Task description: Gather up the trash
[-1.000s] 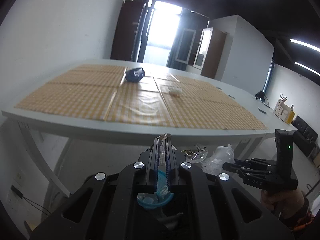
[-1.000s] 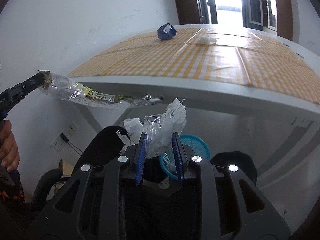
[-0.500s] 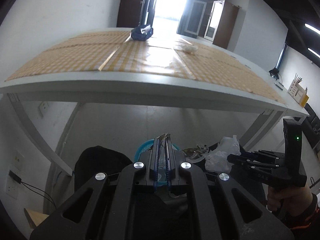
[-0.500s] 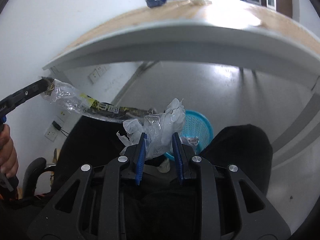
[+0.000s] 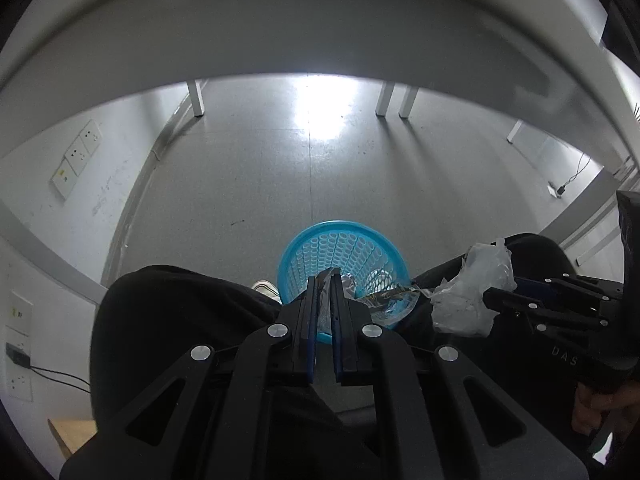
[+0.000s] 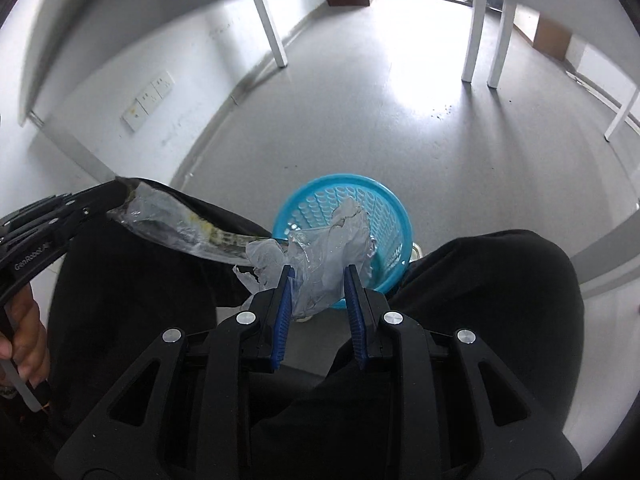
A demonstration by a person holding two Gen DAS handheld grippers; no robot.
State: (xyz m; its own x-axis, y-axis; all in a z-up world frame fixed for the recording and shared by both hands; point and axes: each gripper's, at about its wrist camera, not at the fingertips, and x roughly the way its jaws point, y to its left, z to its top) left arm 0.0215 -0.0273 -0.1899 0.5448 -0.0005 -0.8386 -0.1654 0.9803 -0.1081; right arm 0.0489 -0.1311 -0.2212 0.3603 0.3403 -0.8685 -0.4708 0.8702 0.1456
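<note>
Nearest, a long clear snack wrapper is pinched at one end between the almost fully closed fingers of the left gripper, and from there it trails across toward the other tool. A crumpled clear plastic bag is clamped between the blue pads of the right gripper, whose jaws are held partly apart by its bulk. Just beyond and below both sets of fingertips, between the person's dark-clad knees, a blue mesh basket stands on the grey floor; some foil-like scraps appear to lie inside it already. Both pieces are judged to be gathered and brought over the basket, with only their release left to be made. Farther off, white table legs are seen; whether more trash remains on the tabletop cannot be told.
</note>
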